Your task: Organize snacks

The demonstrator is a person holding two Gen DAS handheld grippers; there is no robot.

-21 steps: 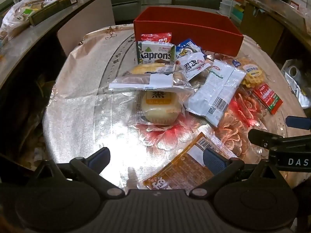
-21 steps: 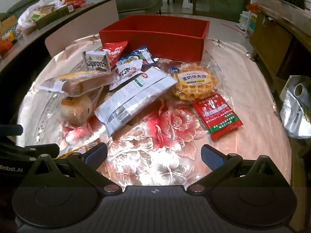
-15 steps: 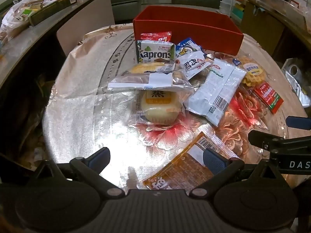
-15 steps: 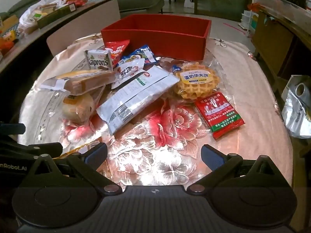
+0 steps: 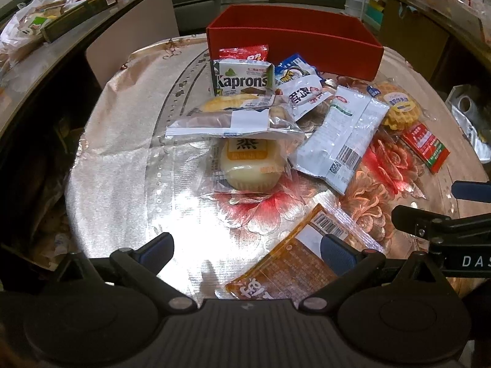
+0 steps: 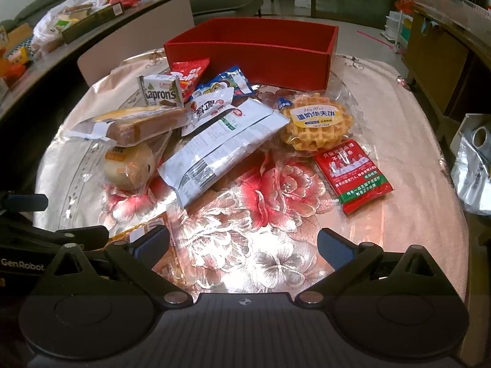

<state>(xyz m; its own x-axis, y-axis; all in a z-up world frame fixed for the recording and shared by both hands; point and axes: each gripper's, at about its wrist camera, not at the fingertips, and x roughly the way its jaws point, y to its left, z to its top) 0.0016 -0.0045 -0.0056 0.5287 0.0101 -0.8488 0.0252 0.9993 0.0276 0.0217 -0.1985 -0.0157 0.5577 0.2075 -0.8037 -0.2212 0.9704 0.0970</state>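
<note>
While both claws gape wide and hold nothing, the left claw [image 5: 245,245] hovers over an orange packet [image 5: 294,263]; snacks and a red box [image 6: 254,52] lie beyond the right claw [image 6: 242,245].

"Kaprons" on wafer box [image 5: 244,77]; "GenRobot" on left hand-held gripper [image 6: 21,265].

A round table [image 6: 399,98] with a floral cloth. Its near centre and right side lie bare, open to a gripper. Snack packets [image 6: 214,150] crowd the left and middle, blocking the near wall of the red box [image 6: 254,58] at the far edge.
</note>
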